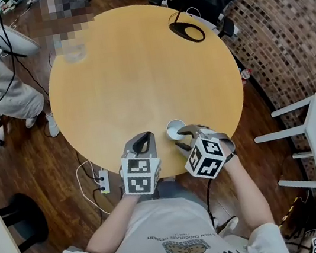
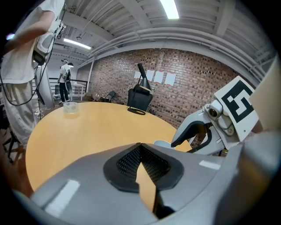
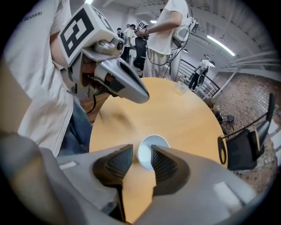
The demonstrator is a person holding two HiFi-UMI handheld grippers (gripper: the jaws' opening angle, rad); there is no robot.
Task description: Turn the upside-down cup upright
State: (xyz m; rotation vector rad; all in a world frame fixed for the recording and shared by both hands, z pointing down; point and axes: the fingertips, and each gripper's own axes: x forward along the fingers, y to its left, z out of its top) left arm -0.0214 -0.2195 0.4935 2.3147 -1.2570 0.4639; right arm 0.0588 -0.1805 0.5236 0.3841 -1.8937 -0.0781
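1. Black capitals on the person's white shirt (image 1: pixel 163 230) read "TWIN COOKIE", upside down in the head view. The smaller line above the cookie picture is too fine to read.
2. Lettering on a sleeve at the top left of the right gripper view is cut off by the edge.
3. The white cup (image 1: pixel 176 129) stands upright, mouth up, on the round wooden surface (image 1: pixel 138 78) near its closest edge.
   - In the right gripper view the cup (image 3: pixel 151 151) has its lower part hidden behind the pads.
   - In the left gripper view only a sliver of its rim (image 2: pixel 161 143) shows.
4. The right claw (image 1: pixel 181 138) points steeply down just beside the cup. Its jaws stand apart, and the cup shows in the gap beyond their tips (image 3: pixel 141 160), not pinched.
5. The left claw (image 1: pixel 142 140) lies low and tilted toward the surface, left of the cup. Its pads (image 2: pixel 127 160) meet at the tips with nothing between them.
6. A clear tumbler (image 1: pixel 73 51) stands far across the surface, partly blurred.
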